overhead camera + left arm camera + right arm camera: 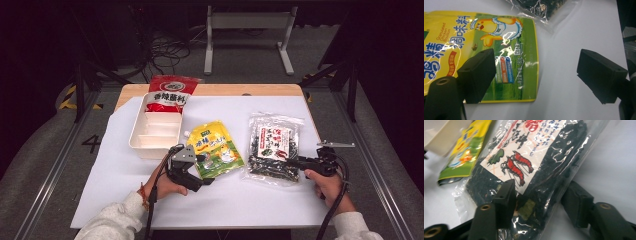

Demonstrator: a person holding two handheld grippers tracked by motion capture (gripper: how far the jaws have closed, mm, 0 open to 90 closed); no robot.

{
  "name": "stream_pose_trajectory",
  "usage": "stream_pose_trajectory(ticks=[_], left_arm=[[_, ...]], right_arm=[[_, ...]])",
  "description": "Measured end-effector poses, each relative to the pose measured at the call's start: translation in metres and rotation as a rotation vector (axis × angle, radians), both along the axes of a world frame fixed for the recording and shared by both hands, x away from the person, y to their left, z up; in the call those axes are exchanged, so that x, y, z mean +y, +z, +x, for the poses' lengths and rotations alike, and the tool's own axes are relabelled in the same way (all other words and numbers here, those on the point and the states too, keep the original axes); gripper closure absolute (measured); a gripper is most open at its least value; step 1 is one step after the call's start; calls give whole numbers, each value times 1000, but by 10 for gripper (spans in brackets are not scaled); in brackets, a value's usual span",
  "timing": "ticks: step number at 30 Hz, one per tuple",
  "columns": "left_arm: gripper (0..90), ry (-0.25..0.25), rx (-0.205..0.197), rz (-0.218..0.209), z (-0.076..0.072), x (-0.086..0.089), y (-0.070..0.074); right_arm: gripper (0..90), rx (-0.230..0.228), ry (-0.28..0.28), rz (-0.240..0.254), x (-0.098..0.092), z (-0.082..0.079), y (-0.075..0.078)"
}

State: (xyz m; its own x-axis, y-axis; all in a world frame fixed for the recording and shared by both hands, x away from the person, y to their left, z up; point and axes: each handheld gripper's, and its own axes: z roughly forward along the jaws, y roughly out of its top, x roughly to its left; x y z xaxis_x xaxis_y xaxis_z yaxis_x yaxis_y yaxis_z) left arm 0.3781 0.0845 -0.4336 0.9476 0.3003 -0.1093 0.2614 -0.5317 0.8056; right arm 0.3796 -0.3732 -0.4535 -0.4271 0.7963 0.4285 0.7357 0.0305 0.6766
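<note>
The clear seaweed bag (pixel 544 170) with a red shrimp label lies between the right gripper's (pixel 539 200) clenched jaws; the left gripper (pixel 534 75) gapes released over the yellow-green pouch (pixel 486 50).

Soft pale grey sleeves (pixel 117 220). Red band (pixel 144 193) at the left wrist. Black grippers, left (pixel 207 170) and right (pixel 295 161), with blocky jaws, round screw holes, long black cables (pixel 332 210) behind.
</note>
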Motion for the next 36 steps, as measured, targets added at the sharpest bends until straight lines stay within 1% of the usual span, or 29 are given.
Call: stream_pose_trajectory(ticks=[2,3,5,6,9,11,13,15,17,19,21,22,23,24,26,27,28,30,31,33,36], left_arm=[[164,-1,1,3,0,-1,-1],[165,2,9,1,0,-2,-1],[165,1,4,6,0,-3,-2],[165,-3,4,5,0,-4,-2],[165,3,1,4,1,-6,-1],[165,7,12,-9,3,-9,0],[164,8,18,-9,5,-15,0],[160,1,32,-12,8,-22,0],[160,2,43,-15,12,-32,1],[158,3,54,-18,16,-39,2],[158,16,67,-41,21,-48,3],[156,23,62,-53,23,-52,4],[159,28,62,-59,25,-54,4],[158,39,71,-71,27,-57,6],[157,54,73,-108,33,-61,11],[159,65,81,-135,36,-62,14],[160,71,82,-153,39,-64,17],[173,69,66,-167,42,-68,24],[185,58,62,-174,43,-71,27],[224,65,30,-183,41,-74,31],[368,69,14,-211,40,-72,33]], right_arm=[[527,-2,37,-8,5,0,1],[566,-23,60,-18,9,-2,2],[582,-28,65,-17,10,-2,2],[602,-38,73,-20,11,-3,2],[661,-91,112,-48,15,-8,5],[704,-103,127,-38,15,-10,5],[734,-133,141,-29,15,-13,5],[749,-148,143,-23,16,-16,6],[766,-174,147,-25,17,-20,8],[769,-212,162,-33,19,-22,8],[769,-249,177,-54,22,-25,10],[769,-272,187,-72,24,-27,11],[770,-287,192,-74,25,-28,12],[773,-297,197,-79,26,-28,13],[776,-335,217,-88,30,-31,15],[777,-345,225,-93,32,-32,16],[776,-349,236,-100,35,-33,17],[776,-363,248,-105,39,-34,17],[776,-367,250,-108,40,-34,18],[777,-382,256,-113,42,-36,20],[779,-396,257,-112,42,-38,22]])
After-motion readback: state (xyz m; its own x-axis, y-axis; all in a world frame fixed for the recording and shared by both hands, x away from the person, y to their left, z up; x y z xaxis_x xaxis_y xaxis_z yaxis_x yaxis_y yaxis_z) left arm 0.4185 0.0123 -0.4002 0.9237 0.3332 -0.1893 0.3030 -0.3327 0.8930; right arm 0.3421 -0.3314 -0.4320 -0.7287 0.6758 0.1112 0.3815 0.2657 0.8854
